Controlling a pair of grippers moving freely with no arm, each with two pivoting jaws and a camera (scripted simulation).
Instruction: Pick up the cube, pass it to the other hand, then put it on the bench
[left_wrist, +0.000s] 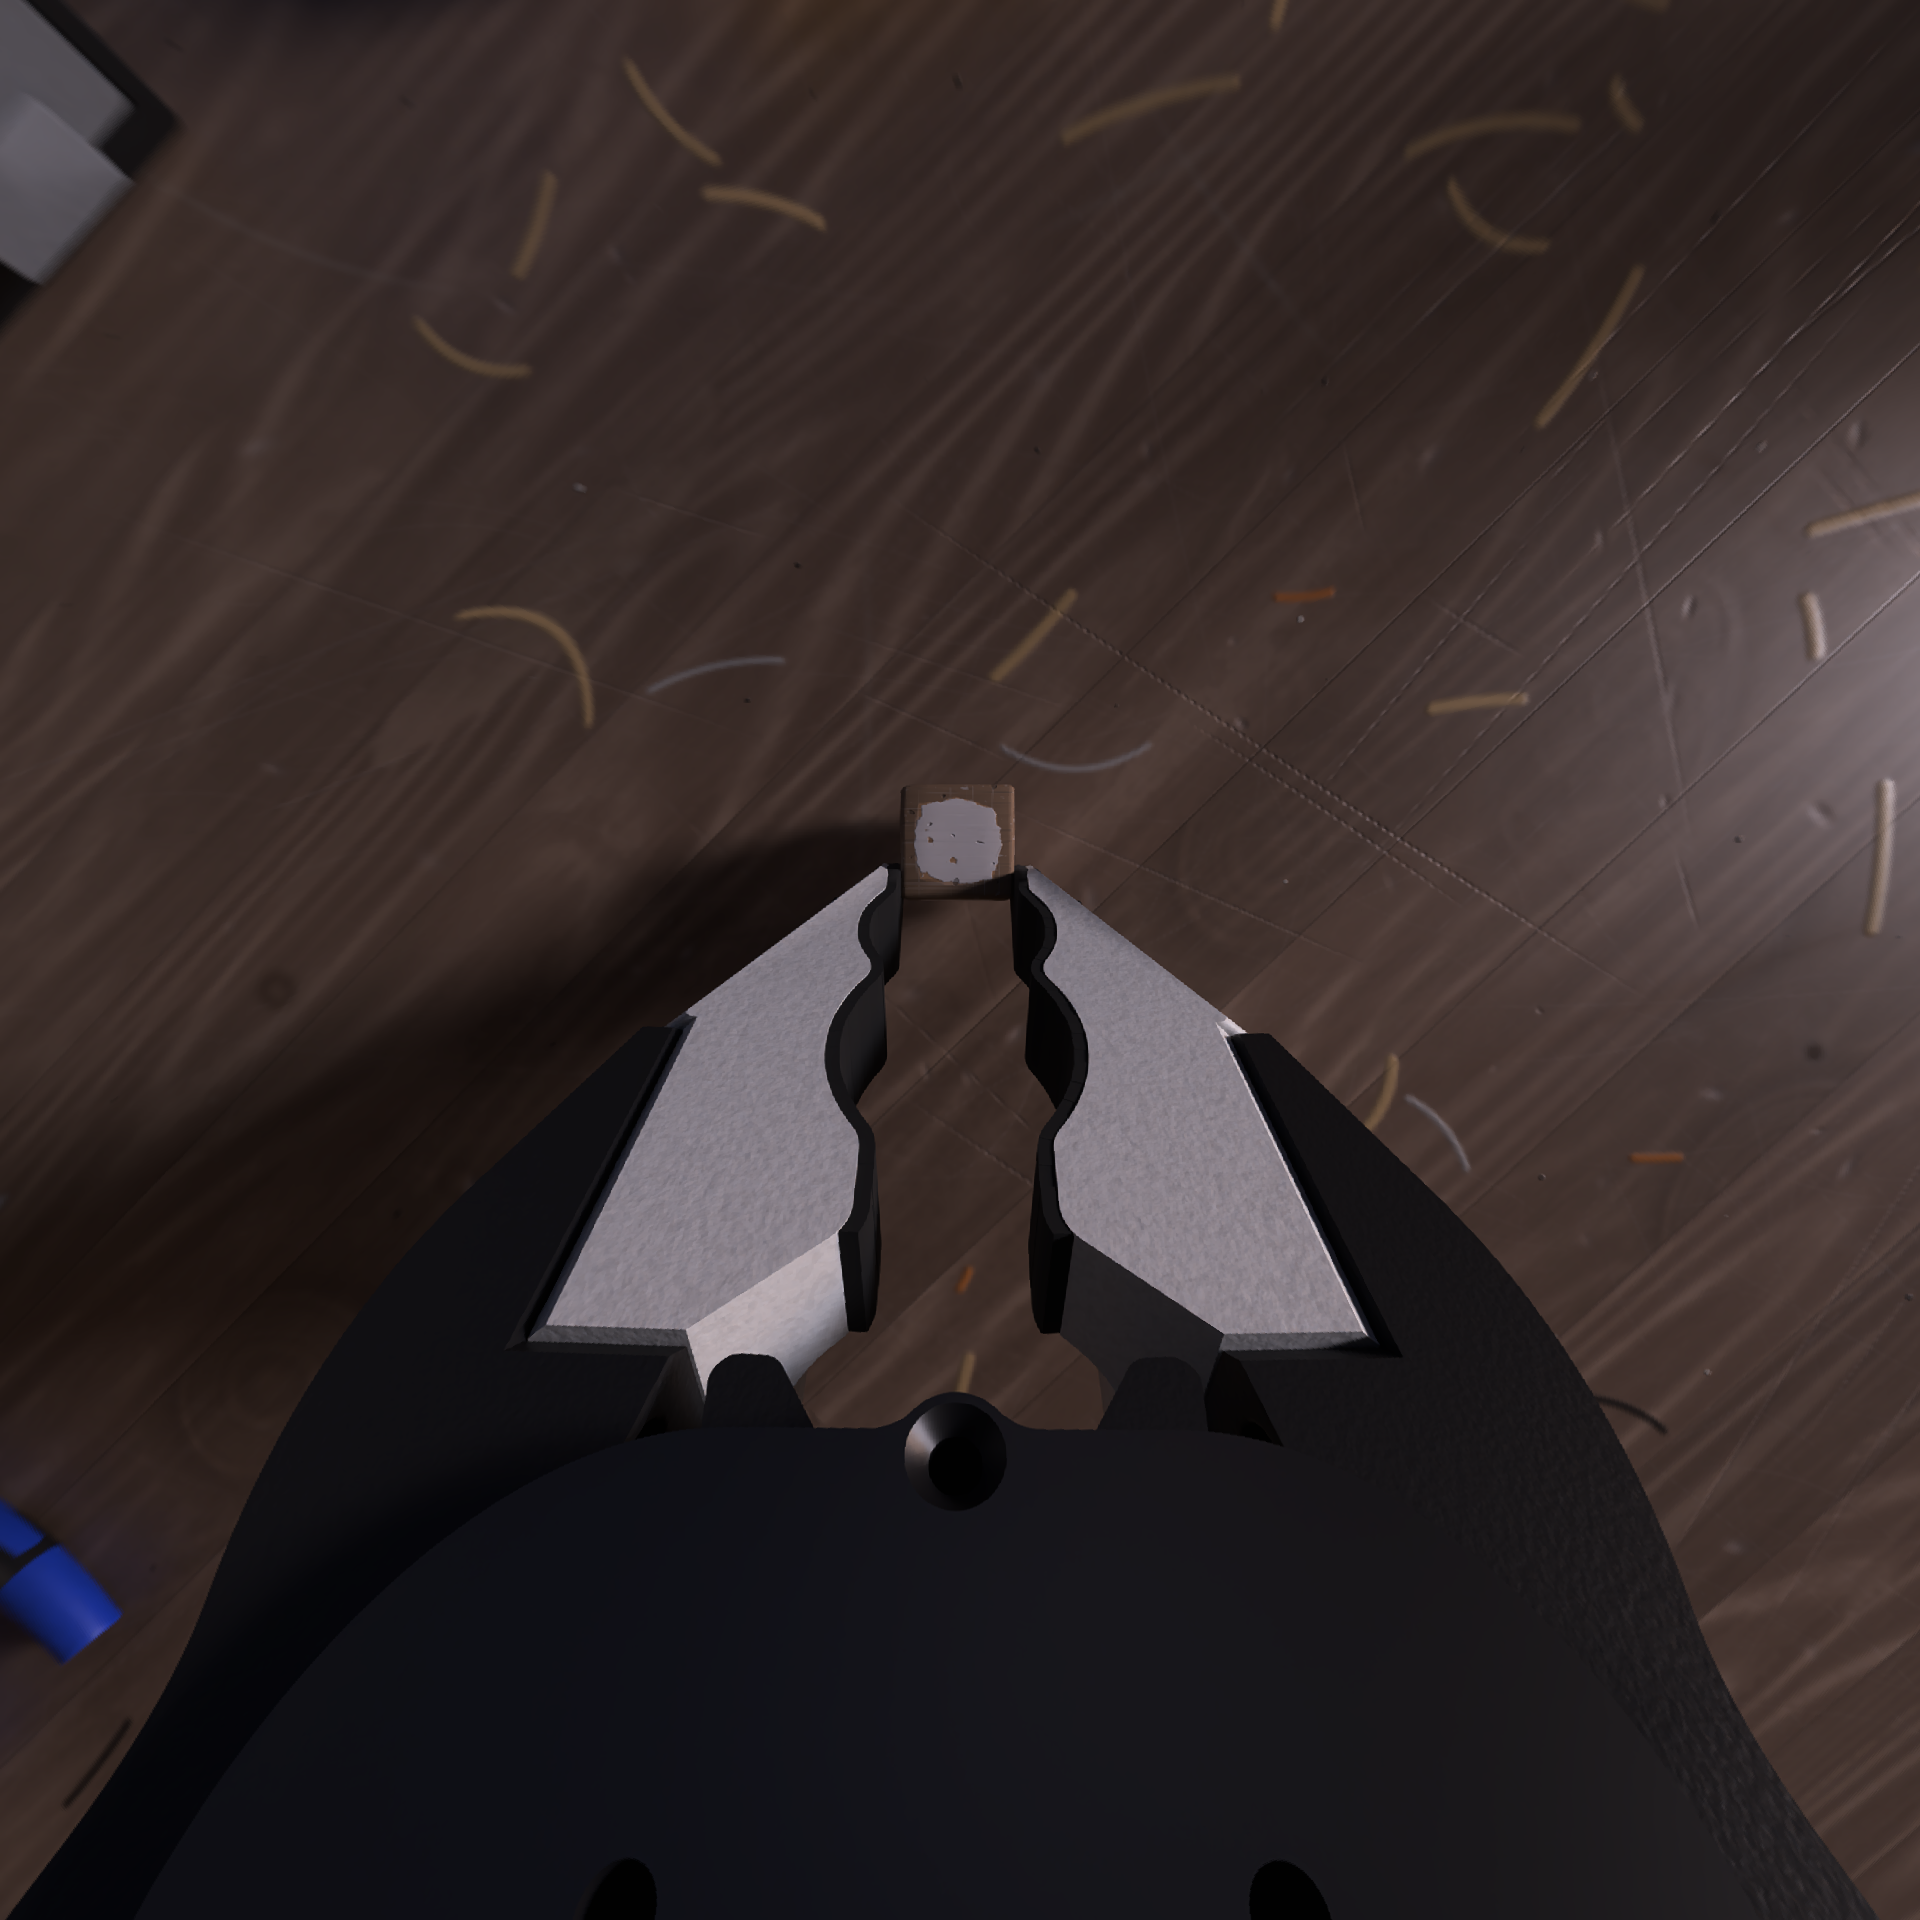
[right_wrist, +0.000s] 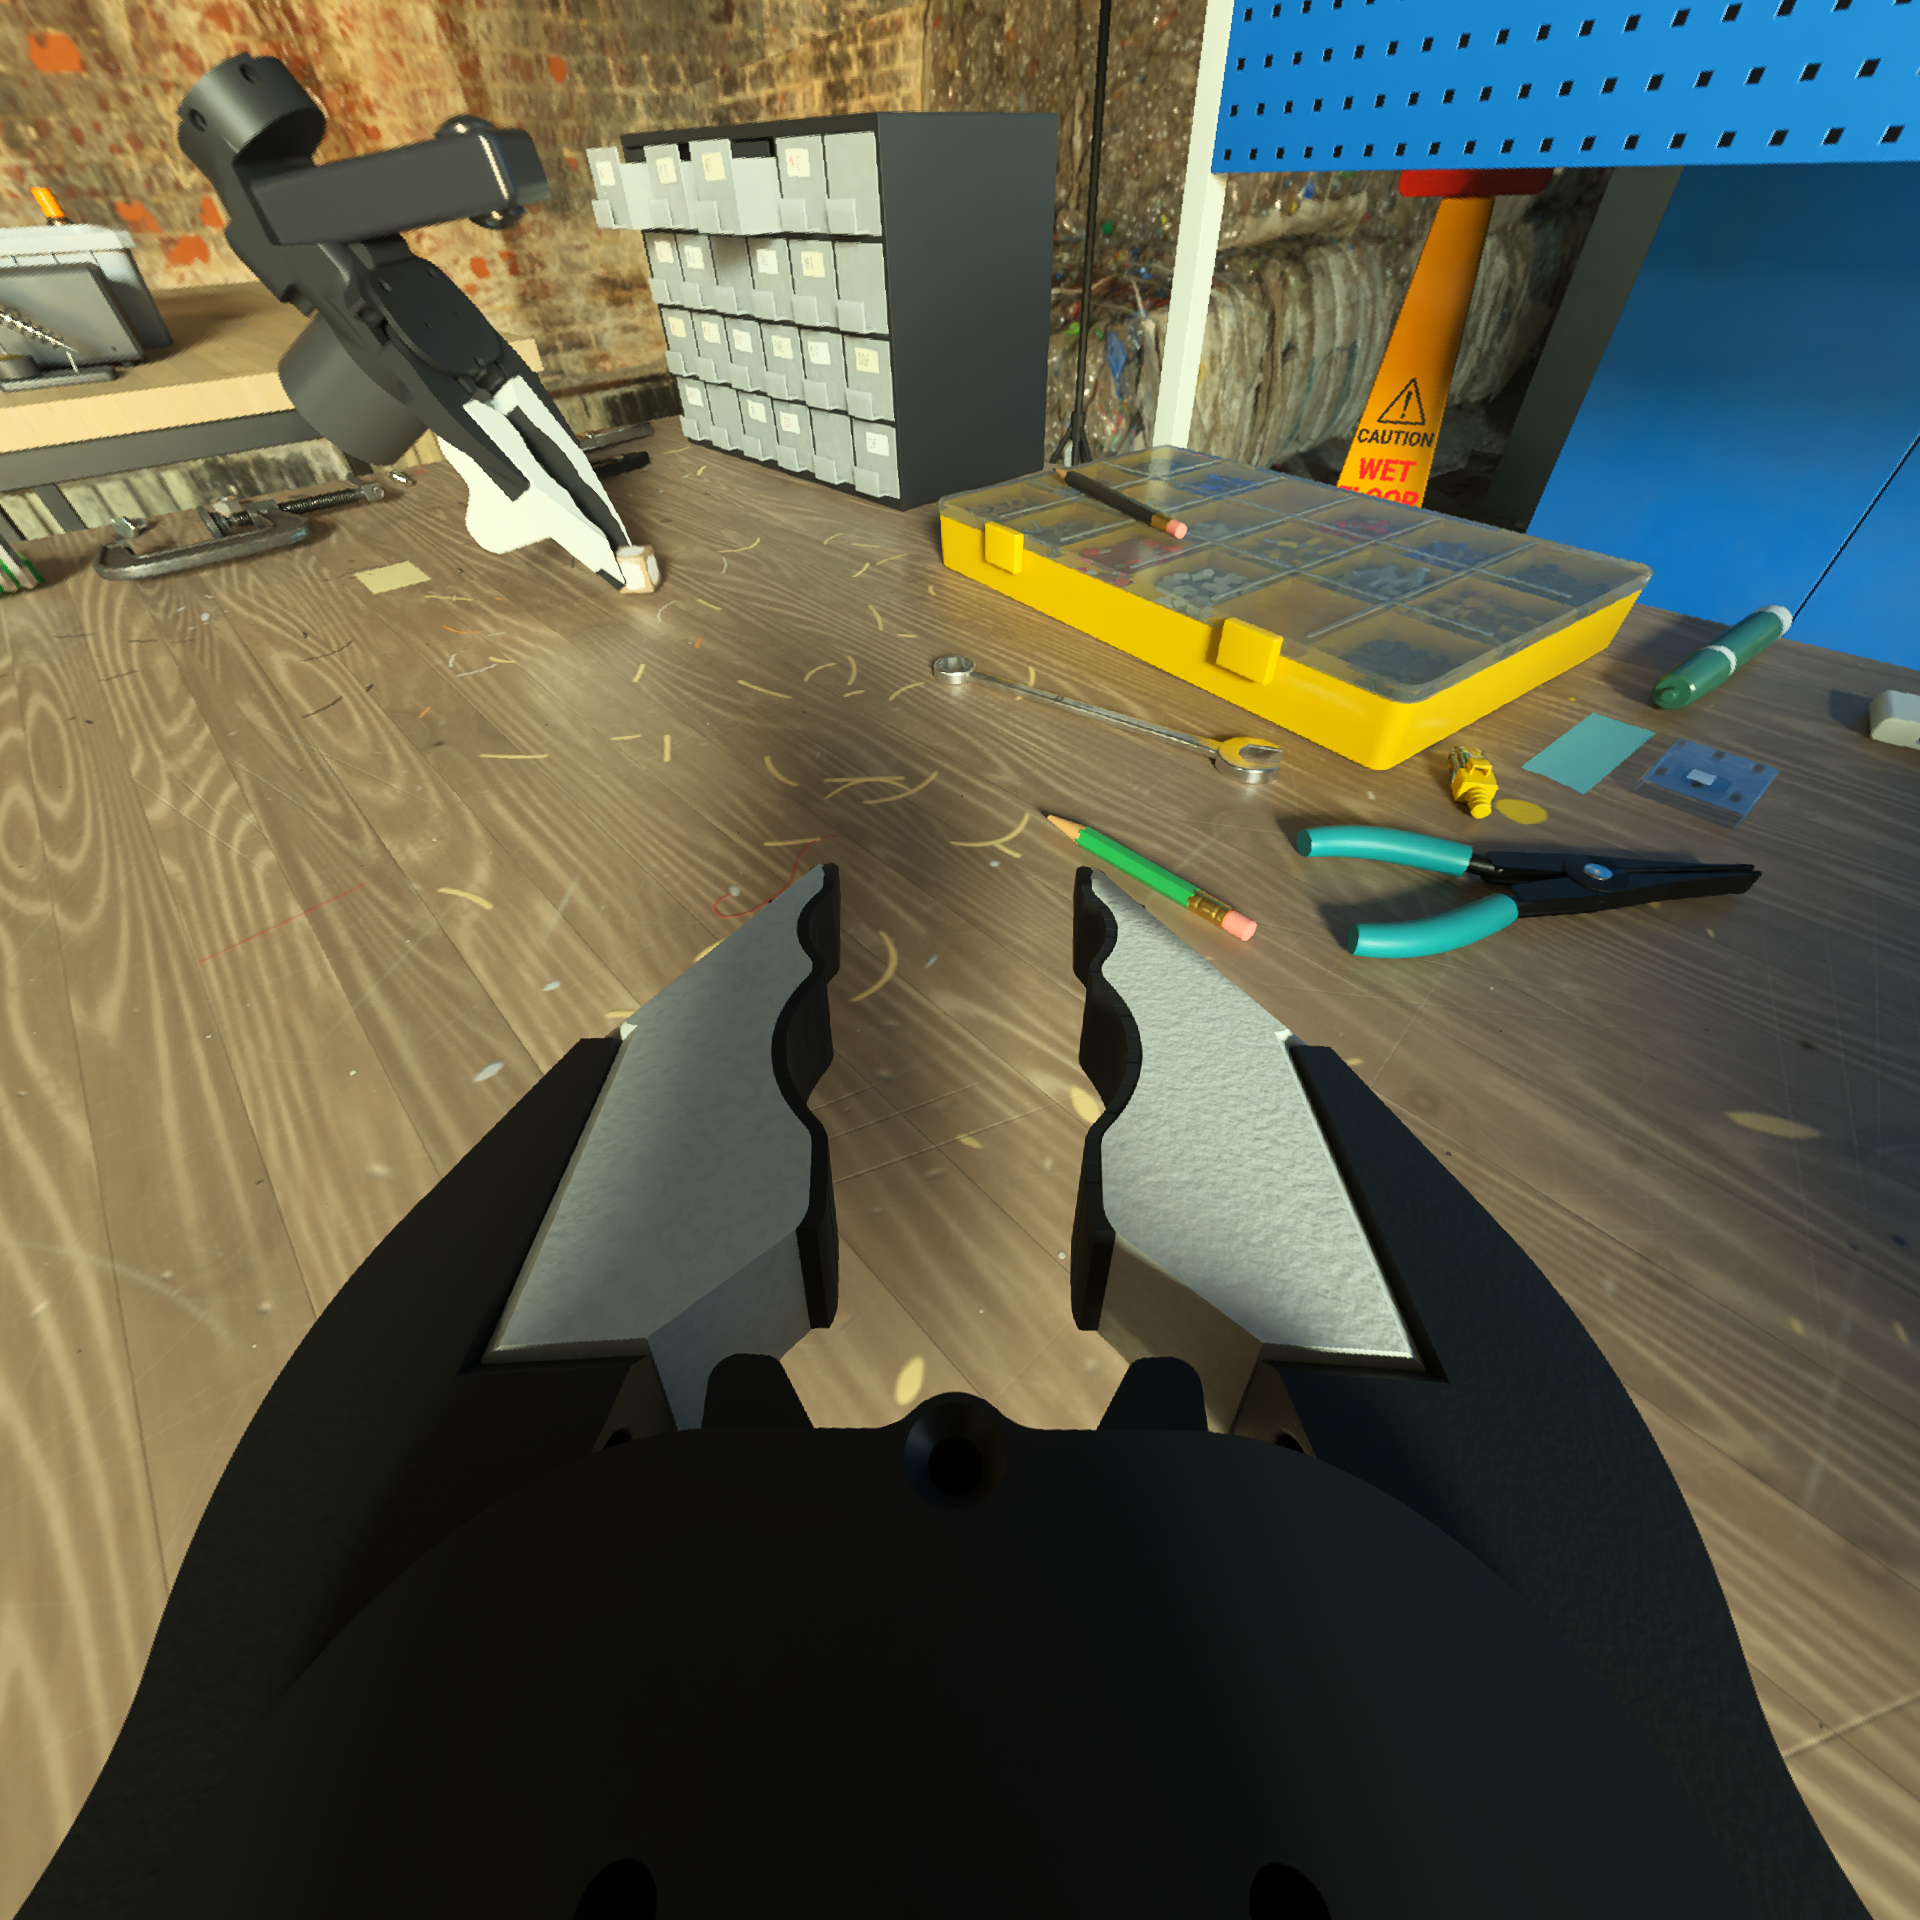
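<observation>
The cube (left_wrist: 956, 842) is small and tan with a worn white patch on its face. It sits between the tips of my left gripper (left_wrist: 956, 885), whose jaws have closed to its width, low over the dark wooden bench (left_wrist: 1247, 416). In the right wrist view the left gripper (right_wrist: 623, 566) points down at the far left with the cube (right_wrist: 641, 569) at its tips, at or just above the bench (right_wrist: 312, 935). My right gripper (right_wrist: 956, 883) is open and empty, above the bench and well short of the cube.
A grey drawer cabinet (right_wrist: 831, 301) stands behind the cube. A yellow organiser box (right_wrist: 1288, 665), a wrench (right_wrist: 1101, 717), a green pencil (right_wrist: 1153, 878) and teal pliers (right_wrist: 1507, 883) lie to the right. A C-clamp (right_wrist: 208, 530) lies far left. Shavings litter the bench.
</observation>
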